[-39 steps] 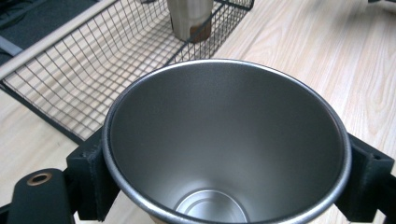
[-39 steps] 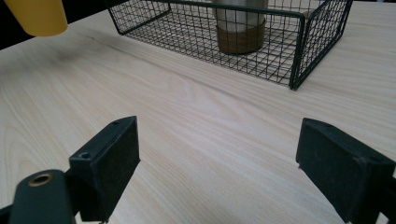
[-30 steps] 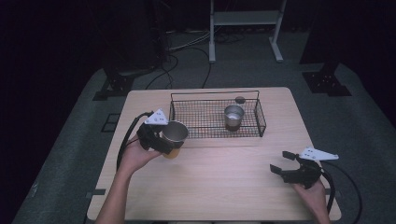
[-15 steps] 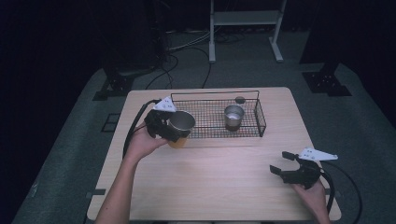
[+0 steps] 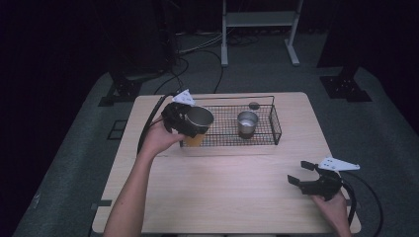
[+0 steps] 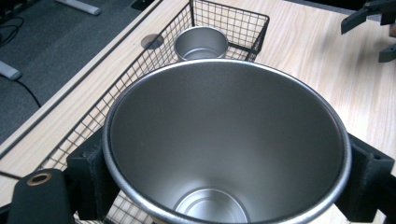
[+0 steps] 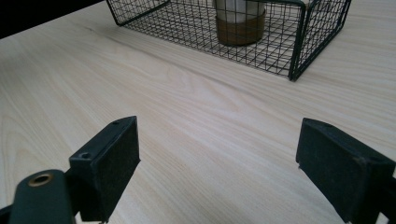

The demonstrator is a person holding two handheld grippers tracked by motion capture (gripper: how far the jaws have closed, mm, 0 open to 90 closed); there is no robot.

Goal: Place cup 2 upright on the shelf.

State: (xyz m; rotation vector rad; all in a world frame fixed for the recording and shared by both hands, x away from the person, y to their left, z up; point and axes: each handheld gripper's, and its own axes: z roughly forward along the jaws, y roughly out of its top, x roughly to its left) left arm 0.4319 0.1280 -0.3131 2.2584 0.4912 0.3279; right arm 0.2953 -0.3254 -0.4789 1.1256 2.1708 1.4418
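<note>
My left gripper (image 5: 190,124) is shut on a steel cup (image 5: 198,120) with a tan base, held over the left end of the black wire basket (image 5: 274,127). Through the left gripper view the cup's open mouth (image 6: 224,140) sits between the two jaws, empty inside. A second steel cup (image 5: 247,123) stands upright inside the basket toward its right; it is also in the left gripper view (image 6: 201,43) and the right gripper view (image 7: 239,18). My right gripper (image 5: 302,173) is open near the table's front right, low over bare wood (image 7: 210,135), with nothing between its jaws.
The basket (image 7: 299,42) lies along the far half of the wooden table (image 5: 222,187). A small round grommet (image 5: 254,105) sits behind it by the far edge. Cables trail off the table's left side and over the dark floor beyond.
My left gripper has carried the cup right and away from me, from beside the basket's left end to over it. The right gripper has stayed put.
</note>
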